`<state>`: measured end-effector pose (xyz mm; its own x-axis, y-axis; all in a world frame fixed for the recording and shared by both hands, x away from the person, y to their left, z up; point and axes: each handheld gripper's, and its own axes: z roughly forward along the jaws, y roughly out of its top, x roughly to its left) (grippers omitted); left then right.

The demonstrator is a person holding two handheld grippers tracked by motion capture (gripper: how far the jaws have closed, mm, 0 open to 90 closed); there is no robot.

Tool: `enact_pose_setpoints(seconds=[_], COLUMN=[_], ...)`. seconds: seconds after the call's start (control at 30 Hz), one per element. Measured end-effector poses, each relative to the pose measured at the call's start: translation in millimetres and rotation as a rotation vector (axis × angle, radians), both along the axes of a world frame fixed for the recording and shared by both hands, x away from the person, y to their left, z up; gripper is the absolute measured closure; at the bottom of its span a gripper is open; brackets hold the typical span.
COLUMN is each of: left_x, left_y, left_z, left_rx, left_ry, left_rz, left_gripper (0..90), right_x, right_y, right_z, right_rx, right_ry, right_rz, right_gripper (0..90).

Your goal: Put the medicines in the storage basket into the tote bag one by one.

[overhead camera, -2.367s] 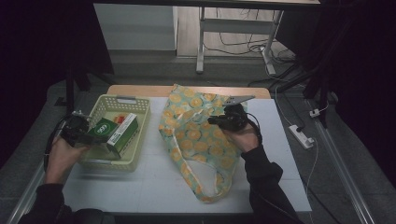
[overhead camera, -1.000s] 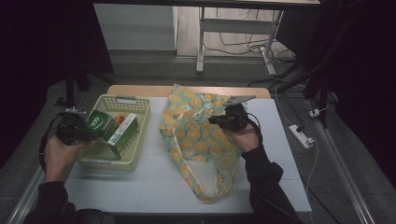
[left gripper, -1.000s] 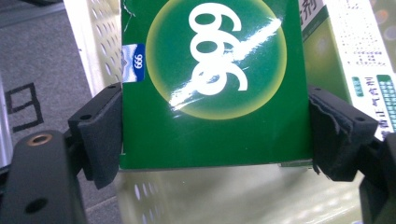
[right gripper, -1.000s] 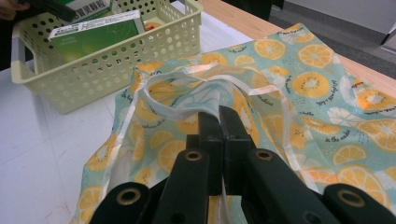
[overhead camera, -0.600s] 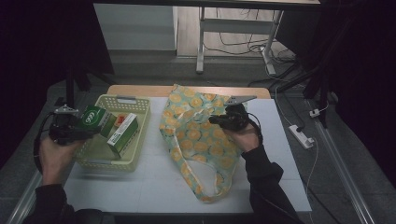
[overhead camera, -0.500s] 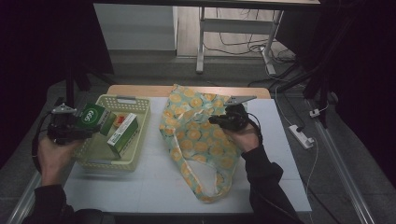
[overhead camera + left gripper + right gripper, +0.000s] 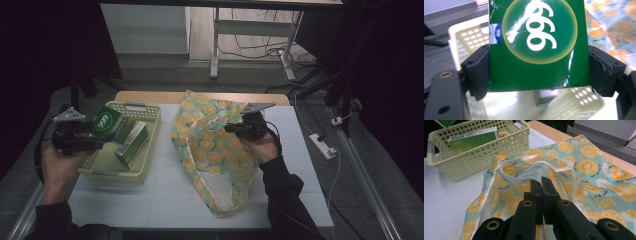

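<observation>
Left gripper [image 7: 539, 75] jaws pinch green box [image 7: 536, 42] by its 2 sides, held above basket [image 7: 145, 170]. Right gripper [image 7: 541, 185] jaws pressed together on bag [image 7: 584, 170] rim, lifting it off the table [image 7: 165, 200]. 1 more box [image 7: 131, 144] in basket.

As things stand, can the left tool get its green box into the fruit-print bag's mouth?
Probably yes. The left tool holds the green box above the basket, and the right tool holds the bag mouth lifted, with nothing between them.

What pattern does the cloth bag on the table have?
Orange and lemon slices on pale turquoise cloth bag, clearest in the right gripper view.
</observation>
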<state>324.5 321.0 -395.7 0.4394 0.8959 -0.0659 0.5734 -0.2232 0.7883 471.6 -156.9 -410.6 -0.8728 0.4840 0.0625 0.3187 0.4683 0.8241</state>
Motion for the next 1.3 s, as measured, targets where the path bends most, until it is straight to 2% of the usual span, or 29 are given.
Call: enact_pose_setpoints(seconds=[0.27, 0.5, 0.73, 1.03, 1.3], left_x=[-2.6, -0.9, 5.2, 11.9, 18.8], left_y=[-36.2, -71.6, -101.1, -139.5, -168.6], left_z=[6.2, 5.6, -4.1, -16.0, -28.8], left_rx=[0.0, -0.007, -0.016, -0.009, 0.006], left_ry=[-0.001, 0.029, 0.071, 0.114, 0.148], left_rz=[-0.12, -0.248, -0.35, -0.443, -0.489], left_gripper=[18.0, 18.0, 18.0, 18.0, 17.9], right_x=[-0.9, -1.4, -2.0, -2.4, -3.1], right_y=[-1.0, -0.6, 0.0, 0.4, -0.1], right_z=[1.6, 1.6, 1.8, 2.1, 3.4], right_rx=[0.009, 0.012, 0.014, 0.016, 0.023], right_ry=[-0.011, -0.01, -0.009, -0.01, -0.012], right_rz=[0.0, 0.001, 0.001, 0.005, 0.006], right_gripper=[89.5, 89.5, 89.4, 89.5, 89.5])
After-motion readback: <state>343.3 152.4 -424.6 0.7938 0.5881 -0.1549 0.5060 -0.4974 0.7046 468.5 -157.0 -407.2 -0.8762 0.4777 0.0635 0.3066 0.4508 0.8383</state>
